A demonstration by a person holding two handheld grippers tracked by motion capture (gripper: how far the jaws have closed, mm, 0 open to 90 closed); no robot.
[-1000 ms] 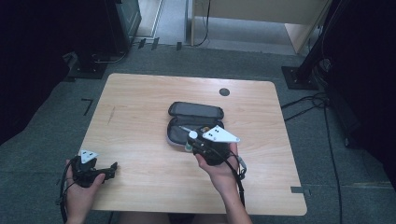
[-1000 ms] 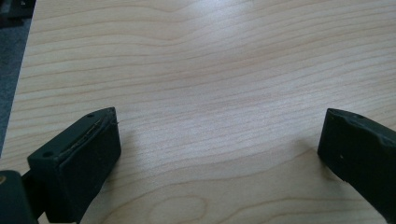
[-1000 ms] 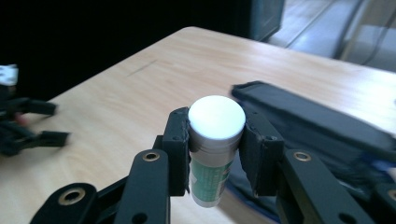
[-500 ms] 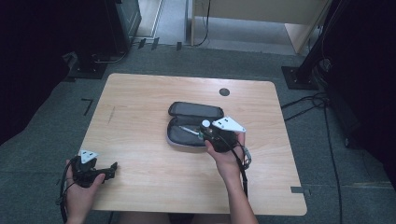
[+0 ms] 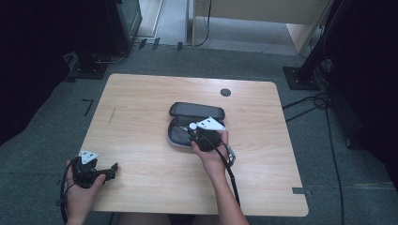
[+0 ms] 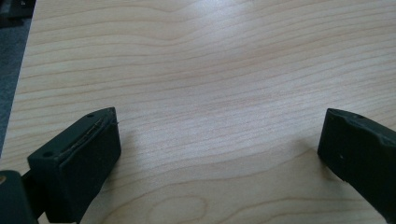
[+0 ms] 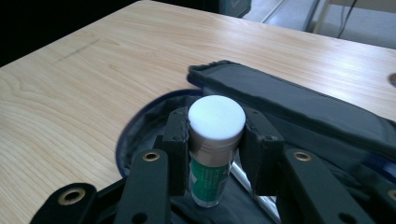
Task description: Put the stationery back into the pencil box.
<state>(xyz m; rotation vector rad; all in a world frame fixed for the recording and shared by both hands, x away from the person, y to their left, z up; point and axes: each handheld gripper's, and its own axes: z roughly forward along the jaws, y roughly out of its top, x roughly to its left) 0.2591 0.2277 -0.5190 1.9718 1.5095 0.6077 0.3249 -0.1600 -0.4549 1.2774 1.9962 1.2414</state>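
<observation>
The right gripper [image 7: 215,154] pinches a small tube [image 7: 214,154] with a white cap just below that cap, holding it over the open dark pouch [image 5: 195,110] near the middle of the table [image 5: 141,103]. The tube looks light, rigid and smooth — likely slippery, so a grip across its body suits it. The left gripper [image 6: 219,154], jaws spread and empty, sits at the table's near left corner.

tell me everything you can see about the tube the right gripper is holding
The tube is a small cylinder with a flat white cap, a silvery band beneath it and a green printed label lower down. It stands roughly upright, clamped on both sides by the right gripper, over the open dark zip case on the wooden table.
</observation>
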